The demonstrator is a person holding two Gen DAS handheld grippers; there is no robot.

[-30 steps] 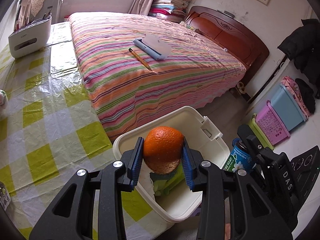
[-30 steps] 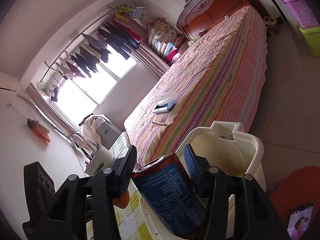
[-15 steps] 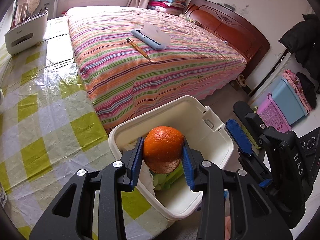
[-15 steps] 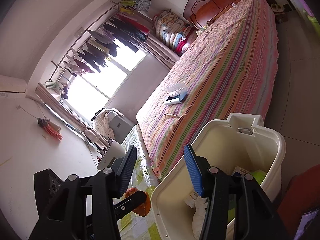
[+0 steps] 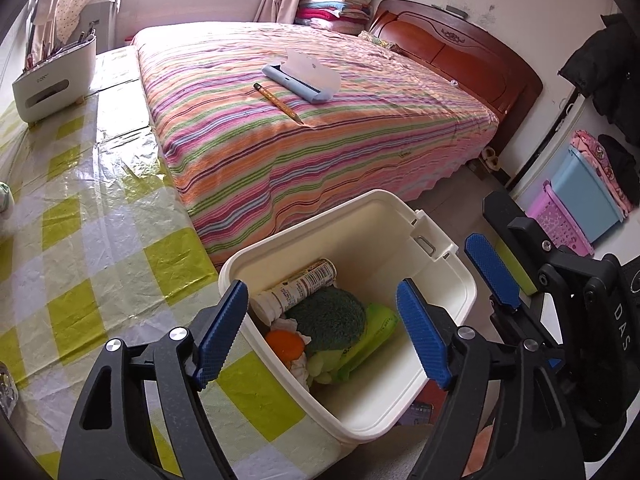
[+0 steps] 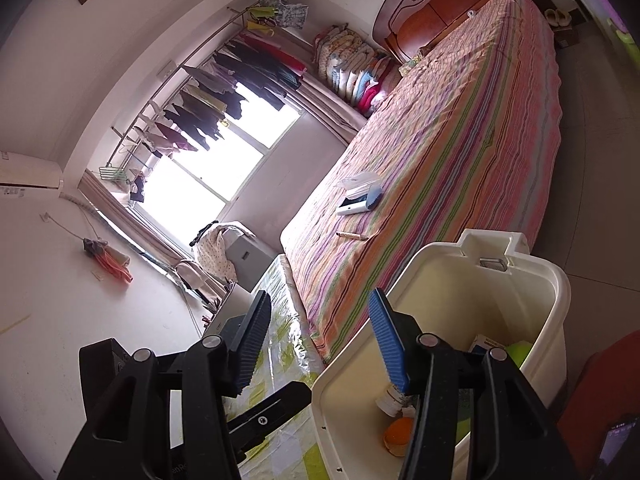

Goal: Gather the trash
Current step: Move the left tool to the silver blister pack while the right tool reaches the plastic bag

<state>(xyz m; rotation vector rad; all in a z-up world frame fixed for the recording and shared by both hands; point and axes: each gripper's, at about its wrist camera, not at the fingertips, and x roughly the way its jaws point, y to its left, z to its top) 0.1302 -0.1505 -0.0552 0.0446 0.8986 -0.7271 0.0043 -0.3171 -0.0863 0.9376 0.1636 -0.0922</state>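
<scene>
Beside striped bed [image 5: 320,132], left hand-held gripper [image 5: 324,336], jaws just opened wide and empty, hangs over cream plastic bin [image 5: 448,304]; round orange fruit [image 5: 285,344] lies inside as trash.

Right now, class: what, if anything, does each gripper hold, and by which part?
Nothing. The left gripper, its jaws just opened, hangs empty over the bin; the orange peel lies inside. The right gripper is open too.

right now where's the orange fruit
In the left wrist view the orange fruit lies inside the cream plastic bin, low on its left side, beside crumpled white tissue and a dark green round thing, below the open left gripper.
</scene>
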